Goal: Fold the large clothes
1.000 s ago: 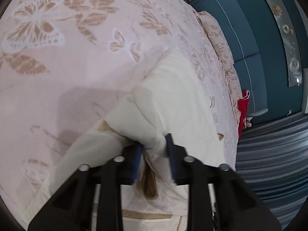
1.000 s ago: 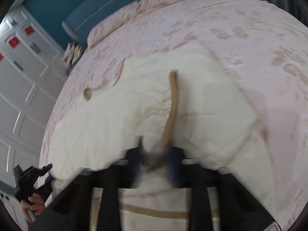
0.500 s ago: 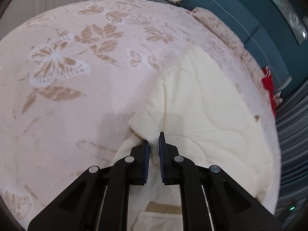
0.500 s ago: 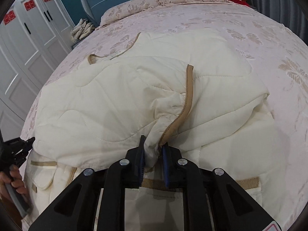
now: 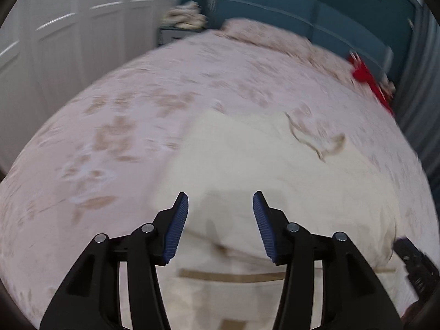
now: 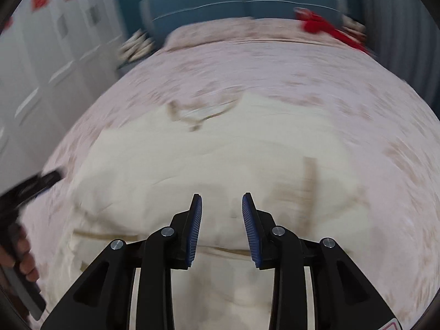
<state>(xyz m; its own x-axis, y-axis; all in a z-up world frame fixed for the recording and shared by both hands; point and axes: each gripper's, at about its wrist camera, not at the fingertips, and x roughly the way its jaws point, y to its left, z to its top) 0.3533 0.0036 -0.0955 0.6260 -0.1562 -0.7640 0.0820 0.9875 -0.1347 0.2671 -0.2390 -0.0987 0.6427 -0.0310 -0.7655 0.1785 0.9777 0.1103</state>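
Two grippers, left [image 5: 220,209] and right [image 6: 222,210], hover with fingers just spread, nothing between them. Beneath lies one cream coat [image 6: 220,159], folded on the pink bed [image 5: 110,137]. Farther off: one red cloth [image 6: 327,29], blue headboard [image 5: 302,16], white wardrobe doors [image 5: 68,41].

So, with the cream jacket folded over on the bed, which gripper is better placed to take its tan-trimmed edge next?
Probably right: the right gripper is open above the jacket, with the tan trim just beside it.
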